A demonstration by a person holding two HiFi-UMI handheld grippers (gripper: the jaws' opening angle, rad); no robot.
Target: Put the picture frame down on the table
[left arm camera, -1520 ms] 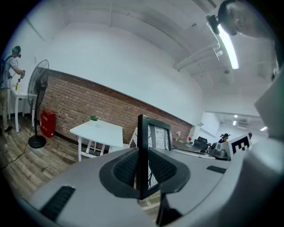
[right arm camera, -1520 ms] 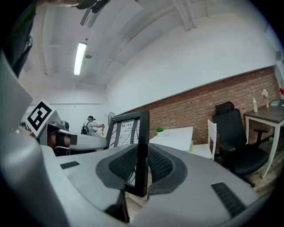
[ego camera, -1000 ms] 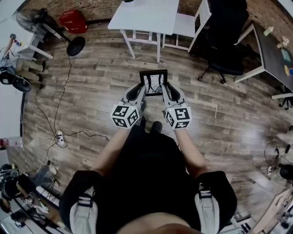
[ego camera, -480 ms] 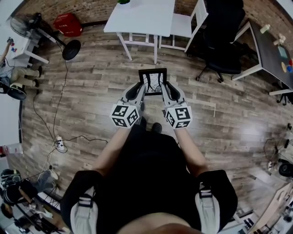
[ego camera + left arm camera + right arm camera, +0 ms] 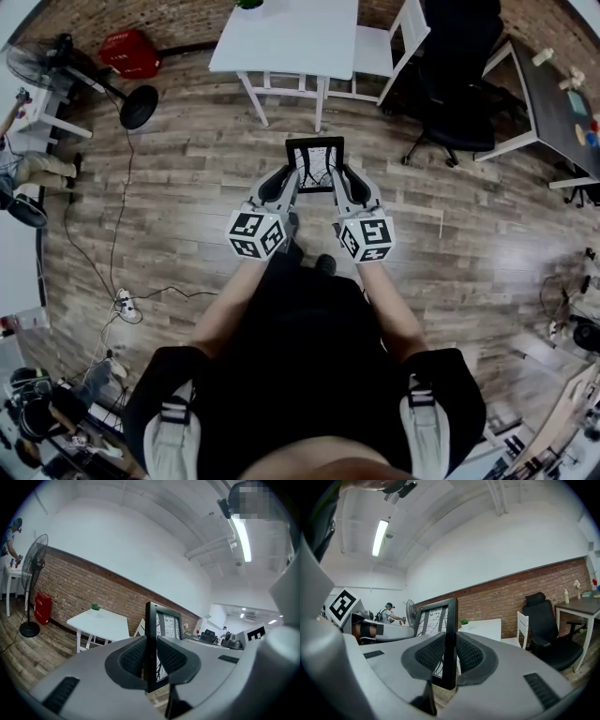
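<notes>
A black picture frame (image 5: pixel 315 162) with a black-and-white print is held upright in the air in front of me, above the wooden floor. My left gripper (image 5: pixel 290 182) is shut on its left edge, and my right gripper (image 5: pixel 339 180) is shut on its right edge. The left gripper view has the frame (image 5: pixel 154 634) clamped edge-on between the ribbed pads (image 5: pixel 133 657). From the right gripper, the frame (image 5: pixel 440 634) is seen pinched the same way. A white table (image 5: pixel 291 36) stands ahead of the frame, with a small green plant (image 5: pixel 249 4) at its far edge.
A white chair (image 5: pixel 386 47) and a black office chair (image 5: pixel 461 84) stand right of the white table. A dark desk (image 5: pixel 562 98) is at the far right. A floor fan (image 5: pixel 103 80), a red box (image 5: pixel 129 53) and cables (image 5: pixel 122 234) lie at the left. A person (image 5: pixel 10 536) stands far left.
The view has advanced slightly toward the white table, which sits a little lower in frame. Both grippers keep their hold on the frame at about the same spot.
</notes>
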